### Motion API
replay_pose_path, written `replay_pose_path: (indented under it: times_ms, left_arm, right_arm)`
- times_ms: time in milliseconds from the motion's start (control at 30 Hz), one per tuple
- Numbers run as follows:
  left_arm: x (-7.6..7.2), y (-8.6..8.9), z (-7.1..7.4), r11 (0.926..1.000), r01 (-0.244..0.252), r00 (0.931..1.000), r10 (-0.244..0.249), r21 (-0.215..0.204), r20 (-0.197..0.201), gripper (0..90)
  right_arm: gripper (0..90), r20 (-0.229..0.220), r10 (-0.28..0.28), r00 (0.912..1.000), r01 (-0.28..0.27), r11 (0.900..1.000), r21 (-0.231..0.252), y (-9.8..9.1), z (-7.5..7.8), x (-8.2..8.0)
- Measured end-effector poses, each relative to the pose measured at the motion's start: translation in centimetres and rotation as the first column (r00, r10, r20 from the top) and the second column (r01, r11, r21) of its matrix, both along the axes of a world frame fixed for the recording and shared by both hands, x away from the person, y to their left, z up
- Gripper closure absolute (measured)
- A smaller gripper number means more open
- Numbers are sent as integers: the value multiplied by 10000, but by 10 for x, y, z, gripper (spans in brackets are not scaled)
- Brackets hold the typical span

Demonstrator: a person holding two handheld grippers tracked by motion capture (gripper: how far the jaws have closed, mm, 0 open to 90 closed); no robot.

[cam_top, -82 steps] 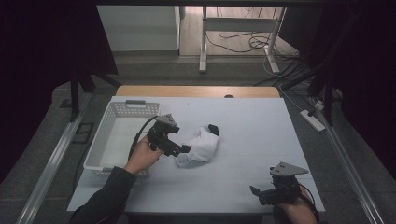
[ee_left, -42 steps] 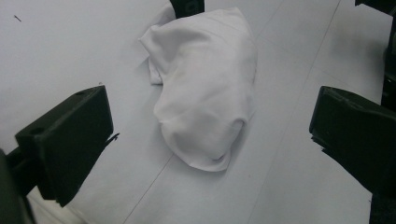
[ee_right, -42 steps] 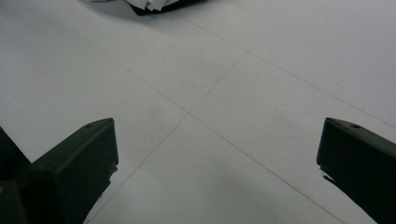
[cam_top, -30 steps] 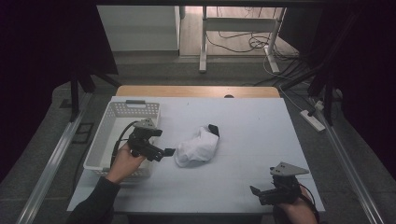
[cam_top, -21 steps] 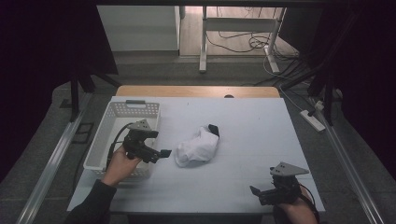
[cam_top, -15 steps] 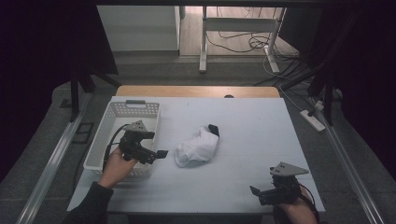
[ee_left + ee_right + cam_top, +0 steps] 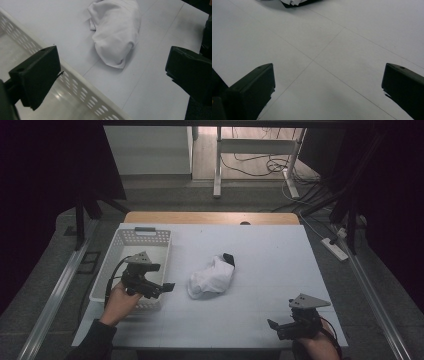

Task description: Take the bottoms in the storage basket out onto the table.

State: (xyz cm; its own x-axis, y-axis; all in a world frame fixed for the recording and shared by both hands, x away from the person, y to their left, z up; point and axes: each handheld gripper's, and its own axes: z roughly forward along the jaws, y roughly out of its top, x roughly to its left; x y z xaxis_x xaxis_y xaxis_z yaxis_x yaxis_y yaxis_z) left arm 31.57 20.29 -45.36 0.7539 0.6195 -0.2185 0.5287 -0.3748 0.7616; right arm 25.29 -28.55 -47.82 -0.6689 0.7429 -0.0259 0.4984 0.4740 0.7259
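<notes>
White table (image 7: pixel 260 320) lit in dark room, cables on floor behind. Left gripper (image 7: pixel 167 286) pulled back from white bundle (image 7: pixel 212 277) since earlier frames, now held over basket (image 7: pixel 150 236) edge, jaws wide, empty; release judged complete. Bundle ahead of left jaws, long axis diagonal, dark end pointed away. Right gripper (image 7: pixel 272 325) parked, jaws spread.

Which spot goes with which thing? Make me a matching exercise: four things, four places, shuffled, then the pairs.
Things:
1. white cloth
2. white basket
3. left gripper
4. right gripper

Places:
A. near right corner of the table
B. over the basket's right wall, jaws pointing toward the cloth
C. middle of the table
D. left side of the table

Pairs: 1-C, 2-D, 3-B, 4-A
</notes>
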Motion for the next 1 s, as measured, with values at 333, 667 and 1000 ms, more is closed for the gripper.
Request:
replay_pose_path:
  times_ms: [333,667,1000]
  left_arm:
    - [-7,8,-2,9998,-205,9998,205,-31,19,7]
    - [-15,17,-3,9990,-424,9991,424,-106,10,7]
    - [-24,28,-5,9974,-692,9976,693,-218,36,7]
  right_arm:
    - [0,3,9,10000,-9,10000,3,0,0,0]
    - [0,1,3,10000,-3,10000,-7,0,0,0]
    - [0,-5,-3,10000,3,10000,-15,0,0,0]
